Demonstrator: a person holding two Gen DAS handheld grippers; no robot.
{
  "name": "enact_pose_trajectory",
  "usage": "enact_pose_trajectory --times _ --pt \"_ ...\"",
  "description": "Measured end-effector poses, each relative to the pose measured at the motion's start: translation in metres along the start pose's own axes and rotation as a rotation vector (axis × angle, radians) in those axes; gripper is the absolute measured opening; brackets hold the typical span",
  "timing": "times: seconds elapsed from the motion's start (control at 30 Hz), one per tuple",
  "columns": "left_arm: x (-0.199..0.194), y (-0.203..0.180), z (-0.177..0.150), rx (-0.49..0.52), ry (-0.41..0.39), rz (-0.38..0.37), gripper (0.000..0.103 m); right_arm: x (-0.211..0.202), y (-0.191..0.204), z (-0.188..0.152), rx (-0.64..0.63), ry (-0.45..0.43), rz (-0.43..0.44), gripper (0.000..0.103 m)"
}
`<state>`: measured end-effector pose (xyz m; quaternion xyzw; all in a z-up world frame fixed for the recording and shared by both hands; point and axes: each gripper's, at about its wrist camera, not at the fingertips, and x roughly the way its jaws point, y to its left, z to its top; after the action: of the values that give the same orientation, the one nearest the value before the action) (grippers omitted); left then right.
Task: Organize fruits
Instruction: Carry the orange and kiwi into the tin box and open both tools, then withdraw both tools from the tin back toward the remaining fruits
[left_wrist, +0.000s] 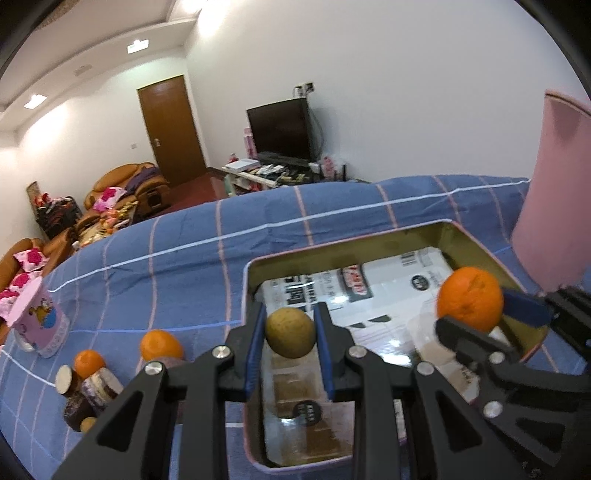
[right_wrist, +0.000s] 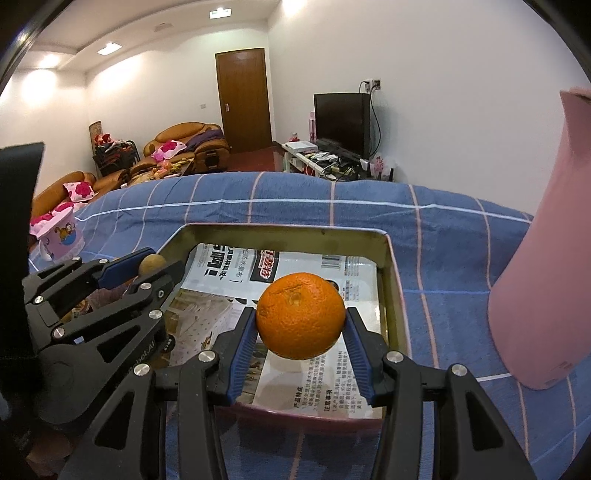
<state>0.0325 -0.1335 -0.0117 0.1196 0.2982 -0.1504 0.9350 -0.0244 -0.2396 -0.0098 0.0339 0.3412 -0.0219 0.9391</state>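
On the blue checked cloth (left_wrist: 184, 258) sits one rectangular metal tin (left_wrist: 369, 251), open-topped, with a pink outer rim and a dull gold inner wall. Its floor is lined with sheets of printed paper (left_wrist: 391, 280); no fruit lies on that lining.

Two fruits hang in the air over the tin, one in each gripper. The left gripper (left_wrist: 290, 334) is closed on a small brownish-yellow round fruit (left_wrist: 290, 333), its blue pads pressing both sides, above the tin's left half. The right gripper (right_wrist: 301, 325) grips one large orange (right_wrist: 301, 315) between its blue ribbed pads, held above the right half of the tin, clear of the paper.

Left of the tin, on the cloth, the left wrist view shows more fruit: two small oranges (left_wrist: 161, 345), one just behind the other (left_wrist: 88, 363), near each other. Below them lies a cluster of dark purplish pieces with pale cut ends (left_wrist: 98, 386); how many I cannot tell. One small yellowish fruit (left_wrist: 88, 424) shows at the cluster's lower edge, partly hidden by the gripper.

One pink printed cup (left_wrist: 40, 321) stands tilted further left, well apart from the tin. One tall pink container (right_wrist: 543, 258) stands on the cloth to the tin's right.
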Motion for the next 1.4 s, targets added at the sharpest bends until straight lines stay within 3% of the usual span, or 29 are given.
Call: enact_pose_trajectory --times 0.1,0.17,0.23,0.3,0.37,0.43,0.5,0.67,1.4 --pt "-0.001 -0.004 0.000 0.018 -0.003 -0.012 0.030 0.001 -0.004 0.000 0.033 0.019 0.028 0.050" --pt "-0.001 -0.005 0.000 0.021 -0.004 -0.012 0.037 0.000 -0.007 -0.001 0.057 0.015 0.034 0.051" --pt "-0.004 -0.003 0.000 0.009 -0.013 0.007 0.062 -0.004 -0.011 0.001 0.074 -0.006 0.034 0.051" --pt "-0.007 0.001 -0.001 -0.015 -0.028 0.023 0.074 -0.010 -0.016 0.002 0.100 -0.034 0.033 0.054" --pt "-0.009 0.004 -0.001 -0.036 -0.042 0.019 0.085 -0.014 -0.021 0.003 0.130 -0.055 0.037 0.061" --pt "-0.014 0.005 -0.001 -0.045 -0.065 0.020 0.101 -0.021 -0.025 0.004 0.158 -0.094 0.052 0.071" --pt "-0.021 0.003 -0.002 -0.032 -0.100 0.038 0.102 -0.029 -0.025 0.004 0.160 -0.142 0.050 0.071" --pt "-0.031 0.001 -0.006 -0.011 -0.138 0.067 0.103 -0.043 -0.014 0.003 0.096 -0.246 -0.049 0.073" --pt "-0.049 0.032 -0.021 -0.076 -0.141 0.101 0.103 -0.050 -0.005 -0.006 0.138 -0.298 -0.146 0.073"
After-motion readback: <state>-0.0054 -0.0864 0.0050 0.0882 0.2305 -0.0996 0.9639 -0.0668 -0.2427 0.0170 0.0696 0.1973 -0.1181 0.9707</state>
